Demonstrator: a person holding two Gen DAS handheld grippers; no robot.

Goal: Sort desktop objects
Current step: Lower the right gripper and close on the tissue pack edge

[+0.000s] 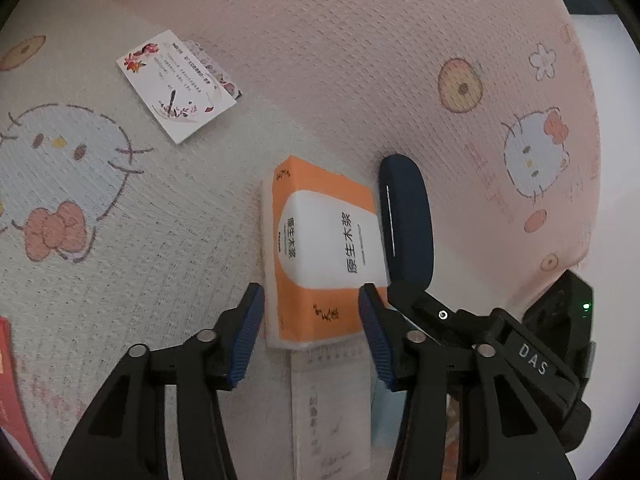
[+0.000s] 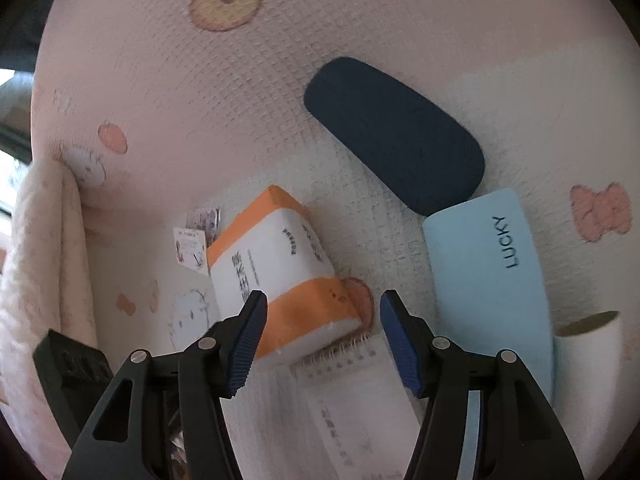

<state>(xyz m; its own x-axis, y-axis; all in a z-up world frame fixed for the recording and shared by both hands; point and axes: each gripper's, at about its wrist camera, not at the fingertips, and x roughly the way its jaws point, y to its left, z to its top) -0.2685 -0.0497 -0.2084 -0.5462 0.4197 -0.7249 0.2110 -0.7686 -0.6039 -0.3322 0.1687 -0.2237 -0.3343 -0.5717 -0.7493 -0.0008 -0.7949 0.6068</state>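
An orange and white tissue pack [image 1: 320,248] lies on the Hello Kitty tablecloth [image 1: 120,240], its near end on a spiral notepad [image 1: 332,400]. My left gripper [image 1: 312,316] is open, its jaws on either side of the pack's near end. A dark blue glasses case [image 1: 408,220] lies just right of the pack. In the right wrist view the pack [image 2: 280,272] lies tilted, with the notepad [image 2: 360,400] below it. My right gripper [image 2: 322,328] is open above the pack's near corner. A light blue case marked LUCKY [image 2: 492,276] touches the dark blue case [image 2: 396,132].
A floral card [image 1: 176,84] lies at the far left on smaller cards. A red item [image 1: 12,400] is at the left edge. A white paper cup [image 2: 596,344] lies at the right. The right gripper's body [image 1: 520,344] is close beside my left one.
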